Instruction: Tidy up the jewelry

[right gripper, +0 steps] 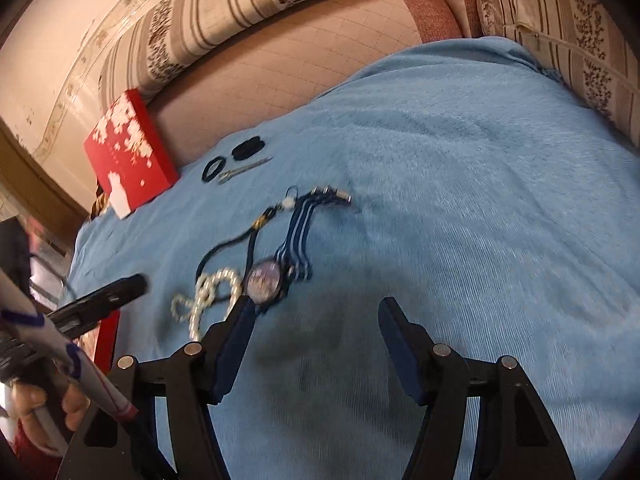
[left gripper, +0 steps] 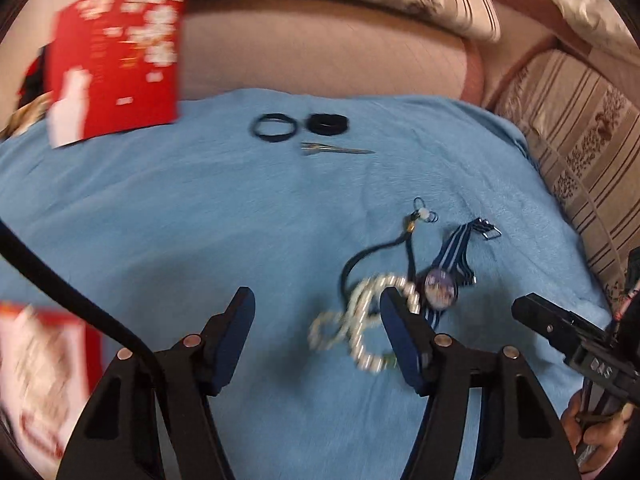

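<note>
On the blue blanket point(left gripper: 200, 216) lie a white pearl necklace point(left gripper: 352, 328), a watch with a blue striped strap point(left gripper: 442, 292) and a dark cord with a small charm point(left gripper: 408, 236). My left gripper point(left gripper: 316, 308) is open above the pearls, its right finger over them. My right gripper point(right gripper: 314, 312) is open just right of the watch point(right gripper: 264, 278) and the pearls point(right gripper: 208, 292); its left finger is next to the watch. Further back lie two black hair bands point(left gripper: 274, 126) point(left gripper: 328, 123) and a metal hair clip point(left gripper: 336, 149).
A red flowered box point(left gripper: 116, 64) stands at the back left of the blanket; it also shows in the right wrist view point(right gripper: 128, 152). Another red box part point(left gripper: 40, 376) is at the lower left. Striped cushions point(left gripper: 576, 152) border the right side and back.
</note>
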Demonstrator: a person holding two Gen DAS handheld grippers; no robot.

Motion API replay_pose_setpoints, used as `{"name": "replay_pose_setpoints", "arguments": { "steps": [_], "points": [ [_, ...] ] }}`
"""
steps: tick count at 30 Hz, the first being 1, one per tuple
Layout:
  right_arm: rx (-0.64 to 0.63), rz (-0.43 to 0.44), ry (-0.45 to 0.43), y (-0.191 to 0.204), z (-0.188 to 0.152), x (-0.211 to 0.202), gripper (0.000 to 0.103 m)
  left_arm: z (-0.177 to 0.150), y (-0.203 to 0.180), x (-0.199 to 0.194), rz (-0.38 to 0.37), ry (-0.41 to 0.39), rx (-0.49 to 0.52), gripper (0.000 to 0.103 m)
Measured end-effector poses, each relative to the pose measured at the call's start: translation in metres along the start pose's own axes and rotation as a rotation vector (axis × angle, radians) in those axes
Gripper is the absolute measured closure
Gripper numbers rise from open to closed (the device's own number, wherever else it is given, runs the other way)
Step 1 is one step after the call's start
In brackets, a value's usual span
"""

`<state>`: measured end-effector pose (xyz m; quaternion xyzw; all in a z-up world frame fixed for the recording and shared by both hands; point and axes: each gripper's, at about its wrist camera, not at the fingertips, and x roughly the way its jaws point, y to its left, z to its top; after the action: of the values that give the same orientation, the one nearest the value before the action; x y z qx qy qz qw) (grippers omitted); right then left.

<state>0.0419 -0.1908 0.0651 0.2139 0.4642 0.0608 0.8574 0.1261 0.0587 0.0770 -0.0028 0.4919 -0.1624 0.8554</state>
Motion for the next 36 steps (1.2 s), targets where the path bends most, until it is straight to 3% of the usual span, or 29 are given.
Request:
{"name": "replay_pose_setpoints", "arguments": {
  "steps": [5,11,12,13,15,16,18,19,20,29,36],
  "points": [
    [0.032,0.041,-0.014,-0.007,0.019,0.016,0.034,0.029,-0.022,0.053,-0.071,0.072,0.078,0.043],
    [0.067,0.105,-0.026,-0.006,0.035,0.032,0.034,0.042,-0.045,0.087,-0.109,0.128,0.197,0.046],
    [0.068,0.109,-0.024,-0.005,0.036,0.036,0.034,0.042,-0.048,0.088,-0.109,0.128,0.211,0.055],
    [0.068,0.111,-0.022,-0.004,0.037,0.039,0.034,0.042,-0.052,0.089,-0.109,0.135,0.237,0.074],
    [0.066,0.113,-0.018,0.0,0.041,0.047,0.034,0.041,-0.056,0.091,-0.113,0.154,0.255,0.1],
    [0.062,0.107,-0.018,0.002,0.043,0.05,0.038,0.041,-0.056,0.091,-0.123,0.159,0.249,0.1],
    [0.063,0.094,0.0,0.004,0.045,0.059,0.058,0.039,-0.053,0.087,-0.133,0.155,0.225,0.1],
    [0.069,0.092,0.017,0.003,0.046,0.064,0.08,0.038,-0.051,0.084,-0.138,0.152,0.21,0.1],
    [0.075,0.095,0.033,0.002,0.046,0.068,0.092,0.036,-0.048,0.08,-0.141,0.144,0.193,0.1],
    [0.059,0.12,-0.029,0.015,0.04,0.019,0.099,0.027,-0.012,-0.007,-0.197,0.015,0.04,0.1],
    [-0.002,0.137,-0.068,0.038,0.026,-0.037,0.099,0.008,-0.004,-0.087,-0.195,-0.091,0.015,0.1]
  ]
}}
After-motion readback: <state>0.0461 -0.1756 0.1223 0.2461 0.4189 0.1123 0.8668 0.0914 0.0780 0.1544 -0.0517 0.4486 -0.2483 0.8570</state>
